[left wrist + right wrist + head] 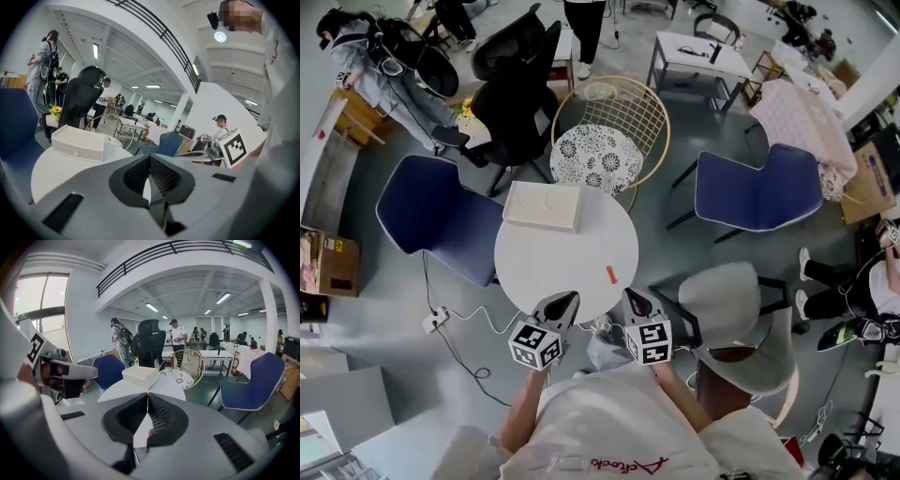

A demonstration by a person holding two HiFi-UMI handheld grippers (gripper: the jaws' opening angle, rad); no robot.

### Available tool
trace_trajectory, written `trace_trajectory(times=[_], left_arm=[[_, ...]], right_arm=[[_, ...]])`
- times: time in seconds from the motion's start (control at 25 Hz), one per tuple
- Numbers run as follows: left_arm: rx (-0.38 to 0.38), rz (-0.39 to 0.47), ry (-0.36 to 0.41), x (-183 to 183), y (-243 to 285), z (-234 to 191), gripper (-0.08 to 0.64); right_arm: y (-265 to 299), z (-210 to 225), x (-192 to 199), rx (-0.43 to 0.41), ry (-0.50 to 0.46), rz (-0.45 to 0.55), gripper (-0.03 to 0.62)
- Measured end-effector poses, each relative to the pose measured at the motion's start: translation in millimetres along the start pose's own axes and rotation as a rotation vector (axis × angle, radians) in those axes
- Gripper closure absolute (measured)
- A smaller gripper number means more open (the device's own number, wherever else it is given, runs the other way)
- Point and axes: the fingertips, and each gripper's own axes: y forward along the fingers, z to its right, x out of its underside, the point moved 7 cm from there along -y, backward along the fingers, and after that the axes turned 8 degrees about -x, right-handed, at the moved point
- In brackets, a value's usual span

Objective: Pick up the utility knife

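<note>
"While both grippers hung at the lower rim of the round white worktop (553, 267), where did the utility knife (611, 274) lie?"

"Flat on the worktop's right side, a little below the middle of the head view. It was a small orange thing, apart from everything else."

"Was either gripper on it?"

"No. The right gripper (635, 302) was near it, just below and to its right, but not touching. The left gripper (565, 303) sat further left along the same rim."

"And the fingers (161, 416)?"

"Together on both grippers, tips meeting and clamped on nothing, as each gripper view showed."

"Anything else up there?"

"A white box (544, 206) lay at the worktop's upper-left edge, well apart from the knife."
</note>
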Motion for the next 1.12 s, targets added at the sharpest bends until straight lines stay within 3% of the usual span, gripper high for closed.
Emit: trace_trajectory(times=[0.52, 0.88, 0.96, 1.12], left_arm=[[-0.004, -0.103, -0.073, 39.8, 7.0, -1.2, 0.546], [0.001, -0.098, -0.103, 37.1, 12.8, -7.5, 0.546], [0.003, -0.097, -0.104, 35.8, 12.3, -7.9, 0.546], [0.005, -0.098, -0.107, 35.3, 11.0, -8.5, 0.548]], right_arm=[[9.1, -4.0, 46.6, -0.031, 0.065, -0.13, 0.575], [19.4, -1.5, 54.6, -0.032, 0.084, -0.172, 0.568], [22.2, -1.5, 56.5, -0.039, 0.094, -0.188, 0.474], [24.3, -2.8, 60.0, -0.048, 0.1, -0.213, 0.439]])
